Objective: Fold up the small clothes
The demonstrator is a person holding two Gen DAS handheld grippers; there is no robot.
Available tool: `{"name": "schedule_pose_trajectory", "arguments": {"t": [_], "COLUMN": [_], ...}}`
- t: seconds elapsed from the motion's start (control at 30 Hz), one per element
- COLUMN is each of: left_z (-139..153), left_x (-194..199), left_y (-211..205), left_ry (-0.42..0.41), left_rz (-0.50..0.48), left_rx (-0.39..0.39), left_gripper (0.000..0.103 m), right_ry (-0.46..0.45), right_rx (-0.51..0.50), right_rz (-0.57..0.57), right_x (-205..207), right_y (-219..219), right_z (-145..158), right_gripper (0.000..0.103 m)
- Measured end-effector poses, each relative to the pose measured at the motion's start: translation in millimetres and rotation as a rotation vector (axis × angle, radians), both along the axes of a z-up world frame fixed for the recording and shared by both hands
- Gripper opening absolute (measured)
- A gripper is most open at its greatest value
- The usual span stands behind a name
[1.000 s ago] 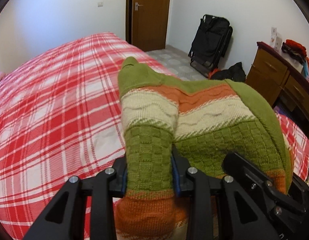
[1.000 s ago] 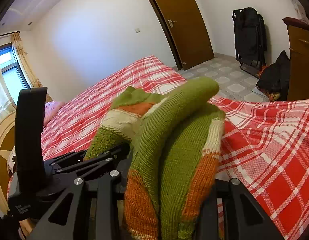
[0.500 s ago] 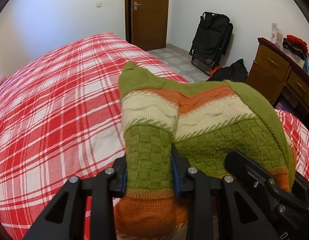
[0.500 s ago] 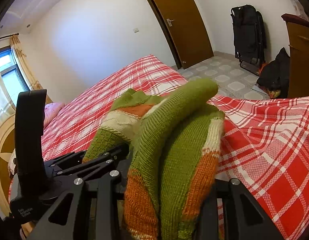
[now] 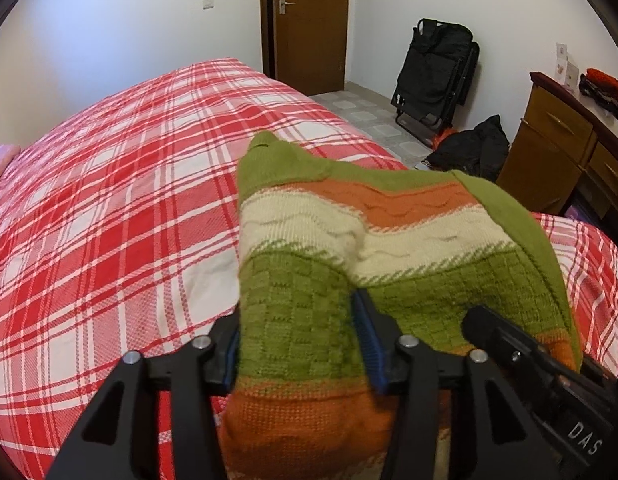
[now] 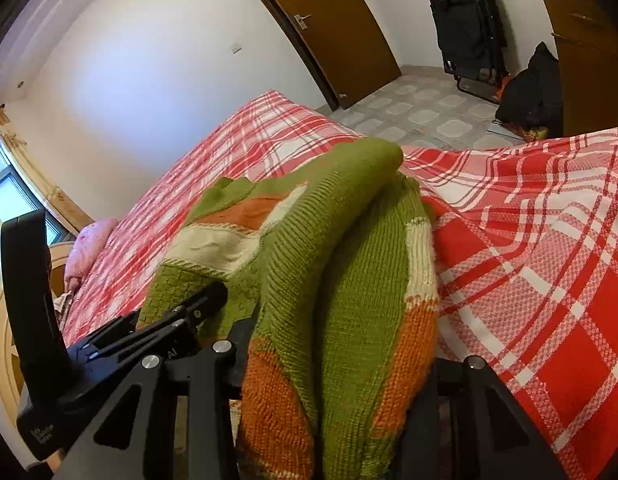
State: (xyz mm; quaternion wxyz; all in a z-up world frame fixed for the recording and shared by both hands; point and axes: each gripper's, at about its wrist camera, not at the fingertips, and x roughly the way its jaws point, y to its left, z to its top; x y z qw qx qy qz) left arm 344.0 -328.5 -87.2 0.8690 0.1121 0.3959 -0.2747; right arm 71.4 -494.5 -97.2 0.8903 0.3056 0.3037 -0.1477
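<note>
Left gripper (image 5: 297, 344): jaws have just been opening, now about half spread. A fold of the knitted sweater (image 5: 349, 248) sits between them, green checker-knit section. The blue pad on the right finger (image 5: 369, 344) looks clear of the knit or barely against it; the left pad is mostly hidden by fabric. Reads as a released grip, with the cloth resting in the gap.

Right gripper (image 6: 329, 364): jaws have also just eased apart a little. A thick bunch of the same sweater (image 6: 349, 280) fills the whole gap, green rib plus orange hem band. Both fingers are buried by the knit, so pad contact is hidden; it looks gripped.

Sweater position: striped green/cream/orange, bunched and draped over both grippers, far end lying on the red-and-white plaid bedspread (image 5: 109, 200). Collar end points away toward the door (image 5: 309, 20).

Both grippers sit side by side; the right one's black body (image 5: 541, 364) shows at the lower right of the left view.

Room: folded black chair (image 5: 433, 80) against the wall, wooden dresser (image 5: 557, 152) to the right, dark bag (image 5: 473, 148) on the tiled floor.
</note>
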Motion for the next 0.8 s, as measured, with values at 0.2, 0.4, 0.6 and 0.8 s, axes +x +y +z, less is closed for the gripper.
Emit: {"name": "schedule_pose_trajectory", "arguments": {"t": [0.2, 0.4, 0.6, 0.8], "left_z": [-4, -6, -8, -6], "left_x": [7, 15, 12, 12], "left_y": [5, 5, 14, 25], "left_ry": [0.044, 0.096, 0.089, 0.155], "left_rz": [0.02, 0.029, 0.011, 0.031], "left_rx": [-0.003, 0.013, -0.007, -0.048], "left_gripper": [0.069, 0.08, 0.082, 0.084], "right_ry": [0.031, 0.023, -0.043, -0.047], "right_rx": [0.013, 0.061, -0.011, -0.125], "right_rz": [-0.015, -0.028, -0.092, -0.051], "right_x": [4, -9, -42, -24], "right_y": [-4, -5, -7, -12], "right_z": [-5, -7, 21, 48], "right_gripper": [0.047, 0.051, 0.051, 0.044]}}
